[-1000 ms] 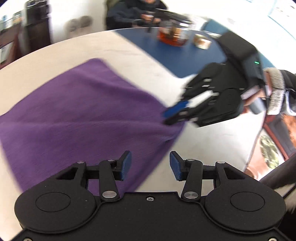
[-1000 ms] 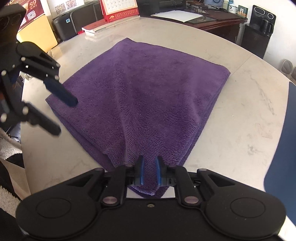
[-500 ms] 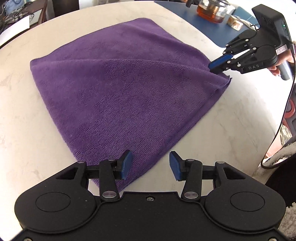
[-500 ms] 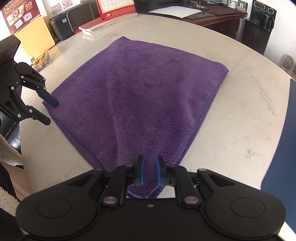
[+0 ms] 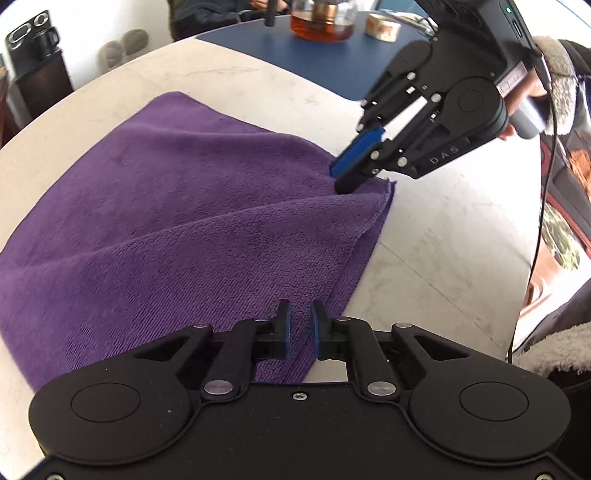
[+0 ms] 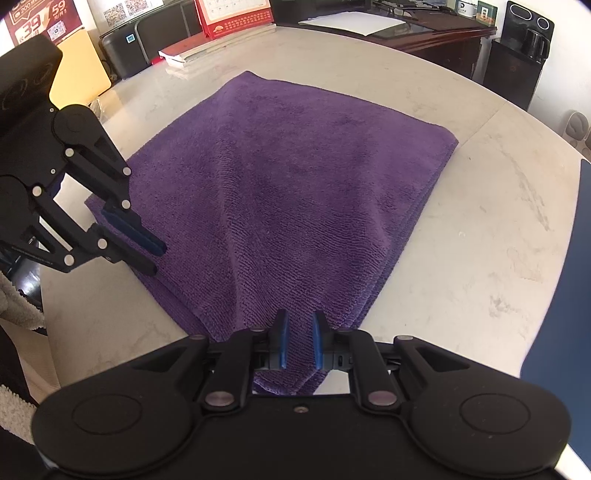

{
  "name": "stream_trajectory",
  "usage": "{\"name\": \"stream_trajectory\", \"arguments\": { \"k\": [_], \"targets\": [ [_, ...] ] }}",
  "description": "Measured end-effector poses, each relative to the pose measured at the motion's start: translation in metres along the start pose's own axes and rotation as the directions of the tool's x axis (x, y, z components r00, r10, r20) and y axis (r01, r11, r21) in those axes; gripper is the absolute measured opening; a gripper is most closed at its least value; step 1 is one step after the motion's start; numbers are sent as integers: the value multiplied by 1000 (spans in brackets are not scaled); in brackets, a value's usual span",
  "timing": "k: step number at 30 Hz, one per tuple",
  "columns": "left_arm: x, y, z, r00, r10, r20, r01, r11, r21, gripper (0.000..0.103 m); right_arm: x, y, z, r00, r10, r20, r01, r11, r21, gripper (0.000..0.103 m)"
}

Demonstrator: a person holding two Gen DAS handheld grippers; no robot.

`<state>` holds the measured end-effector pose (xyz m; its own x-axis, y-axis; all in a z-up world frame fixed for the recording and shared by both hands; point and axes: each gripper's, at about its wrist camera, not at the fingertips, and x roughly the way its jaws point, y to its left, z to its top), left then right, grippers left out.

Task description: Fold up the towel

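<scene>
Towel: purple towel (image 6: 295, 184) lies folded in layers on the pale marble desk (image 6: 480, 229), with two near corners lifted slightly toward the grippers.
Left gripper: the left gripper (image 5: 300, 325) is closing its jaws on one near corner of the towel; the cloth sits between the blue pads (image 5: 283, 328) (in the right wrist view the same gripper (image 6: 147, 254) appears at the left edge, its tips down on the towel's corner).
Right gripper: the right gripper (image 6: 300, 345) is clenched on the other near corner, with a bunch of purple cloth pinched between its pads; seen from the left wrist, it (image 5: 347, 173) comes in from the upper right, tips in the towel's edge.
Hand: a hand (image 5: 528, 92) in a fleece-cuffed sleeve holds the right gripper's handle.
Background: a glass teapot (image 5: 321, 22) stands on a blue mat (image 5: 332, 62) beyond the towel; a red calendar (image 6: 236, 16) stands at the desk's far side.
</scene>
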<state>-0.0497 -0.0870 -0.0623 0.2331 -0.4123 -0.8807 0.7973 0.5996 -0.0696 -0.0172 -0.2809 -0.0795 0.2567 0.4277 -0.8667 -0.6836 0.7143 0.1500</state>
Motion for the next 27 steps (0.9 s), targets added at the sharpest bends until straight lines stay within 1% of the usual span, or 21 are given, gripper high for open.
{"name": "stream_trajectory", "arguments": {
  "k": [1,6,8,13,17,19,22,27],
  "targets": [
    [1,-1,0,1000,-23,-11,23,1000,1,10,0,0,0,1000,1,0,-1,1000,0,11],
    [7,-5,2,998,-38,-42,41,997,61,11,-1,-1,-1,1000,7,4,-7,1000,4,11],
    [8,-8,4,998,-33,-46,37,995,91,13,-1,-2,-2,1000,8,5,-8,1000,5,11],
    [9,-9,4,998,-34,-55,40,992,123,13,-1,-1,-2,1000,11,7,-11,1000,6,11],
    [9,-11,6,998,-24,-65,35,984,173,11,-1,-1,-2,1000,10,8,-10,1000,6,11],
    [11,-10,7,997,-26,-72,38,984,174,7,-1,0,-2,1000,8,9,-8,1000,6,11],
    [11,-4,8,995,-44,-87,57,987,149,2,-1,0,-2,1000,7,10,-7,1000,6,11],
    [7,-1,4,990,-69,-120,85,987,138,1,0,1,-2,1000,6,11,-7,1000,3,11]
  ]
}}
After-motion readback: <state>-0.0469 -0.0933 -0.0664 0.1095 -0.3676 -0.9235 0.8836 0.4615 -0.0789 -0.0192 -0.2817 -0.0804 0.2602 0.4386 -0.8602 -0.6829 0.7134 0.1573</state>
